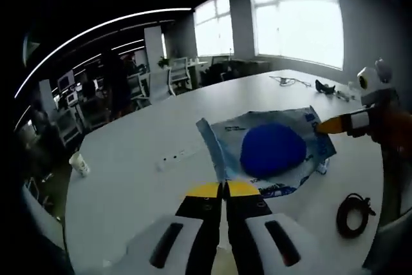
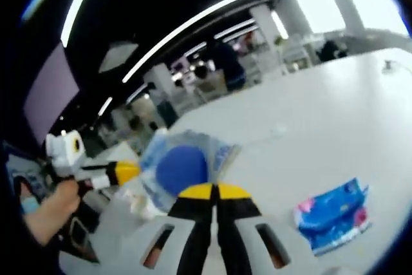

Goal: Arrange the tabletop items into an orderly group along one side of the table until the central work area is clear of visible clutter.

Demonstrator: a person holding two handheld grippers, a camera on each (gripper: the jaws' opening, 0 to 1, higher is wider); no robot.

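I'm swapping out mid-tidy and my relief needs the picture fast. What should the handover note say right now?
Left claw: shut on the near edge of the clear bag with the blue item.
Right claw: shut on the same bag's opposite edge, so the bag hangs lifted between both over the white table.
Still scattered: paper cup near the table's far-left edge, coiled black cable, blue tissue pack, and small items with a cord near the window end.
Done: nothing visibly grouped yet.
Left: set the bag along one side, then bring the cup, cable, tissue pack and far items beside it.
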